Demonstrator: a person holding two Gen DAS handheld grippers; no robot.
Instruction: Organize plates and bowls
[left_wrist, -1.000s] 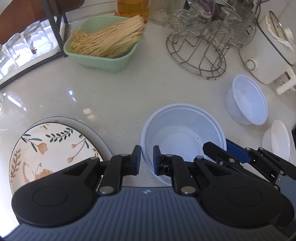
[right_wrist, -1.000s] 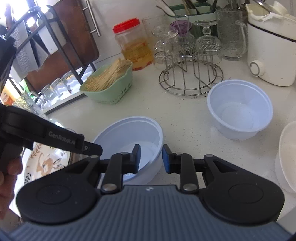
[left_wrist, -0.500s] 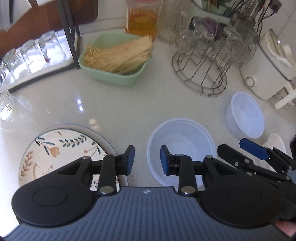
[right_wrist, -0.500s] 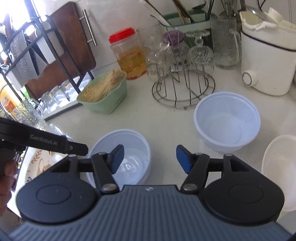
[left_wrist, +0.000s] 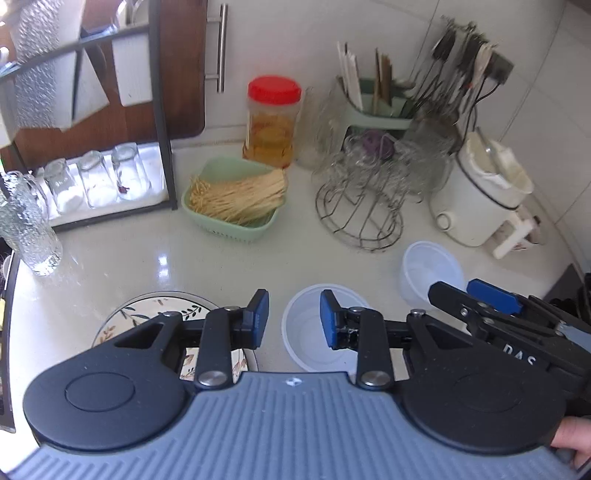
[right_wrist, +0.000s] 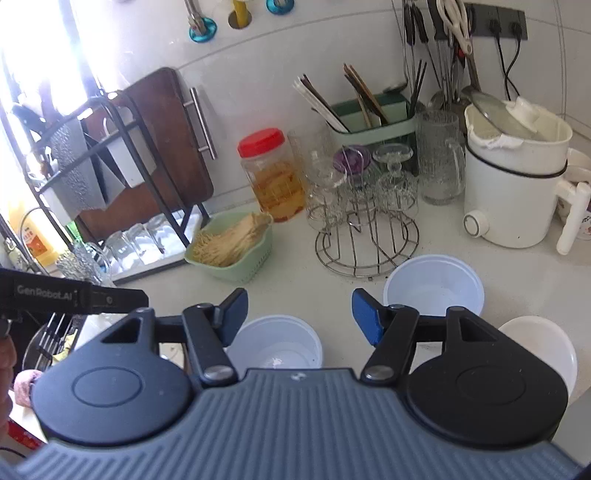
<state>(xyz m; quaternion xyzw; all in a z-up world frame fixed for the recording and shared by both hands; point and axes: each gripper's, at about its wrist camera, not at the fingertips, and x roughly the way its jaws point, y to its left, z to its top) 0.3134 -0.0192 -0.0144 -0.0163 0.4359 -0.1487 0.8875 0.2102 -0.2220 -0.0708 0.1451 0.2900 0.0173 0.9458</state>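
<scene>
- Both claws have lifted away from the near bowl (left_wrist: 314, 339), which now sits lower in frame.
- Left claw (left_wrist: 293, 317) released, empty.
- Right claw (right_wrist: 299, 314) released, empty.

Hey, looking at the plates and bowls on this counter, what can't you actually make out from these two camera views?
- Floral plate: left wrist view, near half hidden by the left gripper.
- Near bowl: right wrist view, front rim cut off by the right gripper.
- White dish: right wrist view, partly behind the gripper; plate or bowl unclear.
</scene>
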